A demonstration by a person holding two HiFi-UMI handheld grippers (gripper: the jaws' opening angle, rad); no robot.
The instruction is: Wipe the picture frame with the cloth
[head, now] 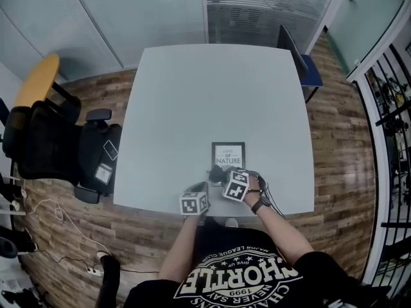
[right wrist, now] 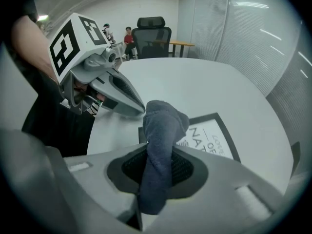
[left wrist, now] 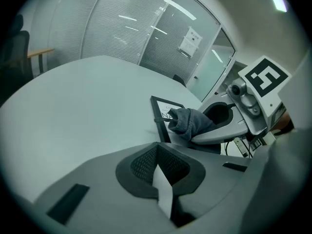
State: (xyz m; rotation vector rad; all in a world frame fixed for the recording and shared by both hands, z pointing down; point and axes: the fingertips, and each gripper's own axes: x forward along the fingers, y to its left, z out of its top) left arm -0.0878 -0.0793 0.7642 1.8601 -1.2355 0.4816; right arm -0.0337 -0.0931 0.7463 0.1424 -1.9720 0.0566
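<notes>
A black picture frame with a white printed sheet lies flat near the table's front edge. A dark grey cloth is pinched in my right gripper, which is shut on it. The cloth's bunched end hangs over the frame's near left corner. In the left gripper view the cloth covers the frame's near part, with the right gripper behind it. My left gripper is shut on nothing, just left of the frame; the right gripper view shows this left gripper close to the cloth.
The grey table stretches away beyond the frame. Black office chairs stand at its left, and a blue chair at the far right corner. Glass walls lie behind. People sit far off.
</notes>
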